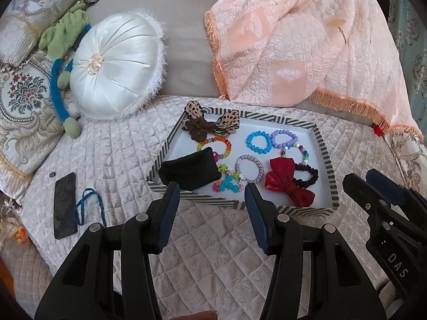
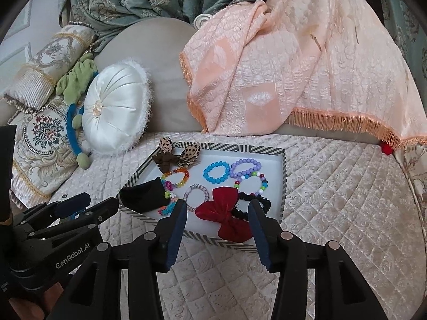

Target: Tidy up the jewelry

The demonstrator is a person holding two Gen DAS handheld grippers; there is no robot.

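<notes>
A striped-rim tray (image 1: 240,204) (image 2: 283,176) lies on the quilted sofa seat. In it are a black pouch (image 1: 188,172) (image 2: 141,196), a leopard bow (image 1: 209,124) (image 2: 177,156), a red bow (image 1: 287,184) (image 2: 226,217), a black scrunchie (image 1: 309,177) (image 2: 260,204), a blue bead bracelet (image 1: 257,141) (image 2: 216,172), a purple bead bracelet (image 1: 284,138) (image 2: 245,168) and several other bracelets. My left gripper (image 1: 212,196) (image 2: 88,204) is open and empty just before the tray's near left edge. My right gripper (image 2: 217,214) (image 1: 363,178) is open and empty above the red bow.
A white round cushion (image 1: 117,64) (image 2: 116,106) and a green-blue plush toy (image 1: 65,53) lie at the back left. A peach fringed blanket (image 1: 307,40) (image 2: 307,66) drapes the sofa back. A black phone (image 1: 64,205) and a blue band (image 1: 89,208) lie left of the tray.
</notes>
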